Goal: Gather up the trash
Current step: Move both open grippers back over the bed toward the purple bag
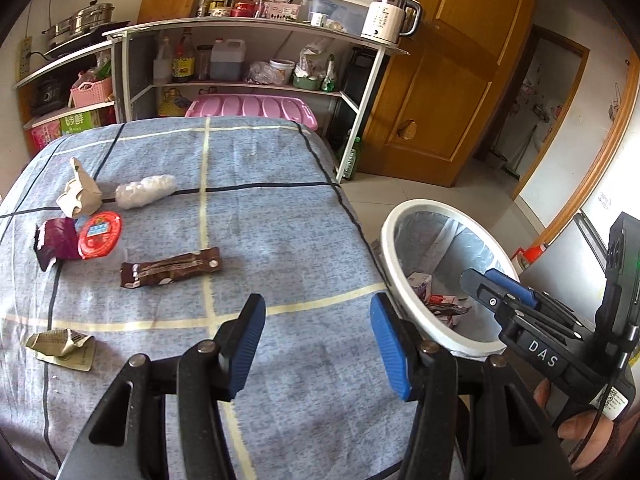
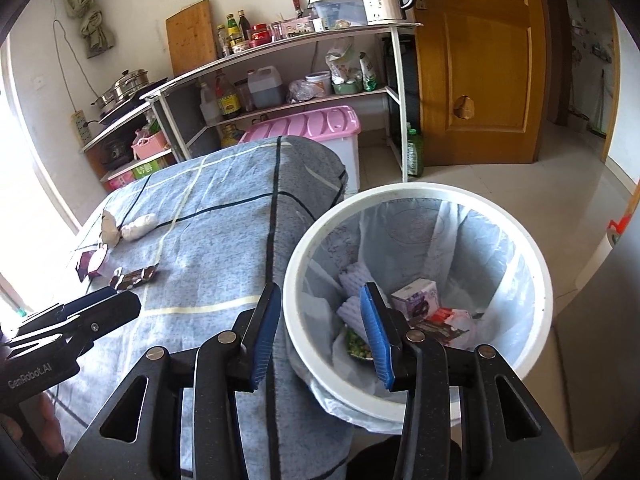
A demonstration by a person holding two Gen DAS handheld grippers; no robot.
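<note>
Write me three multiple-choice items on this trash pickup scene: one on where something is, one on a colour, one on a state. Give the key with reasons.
1. Where does the white bin stand?
A. On the shelf
B. On the floor beside the blue checked cloth
C. On the cloth

2. What colour is the round lid lying on the cloth?
A. Red
B. Green
C. Yellow

3. How is the left tool?
A. Shut on the brown wrapper
B. Shut on the lid
C. Open and empty

Key: B, the bin's rim sits below and next to the cloth's edge; A, the lid is red with a pale label; C, its blue pads stand apart with only cloth between, and the brown wrapper lies untouched farther off.
</note>
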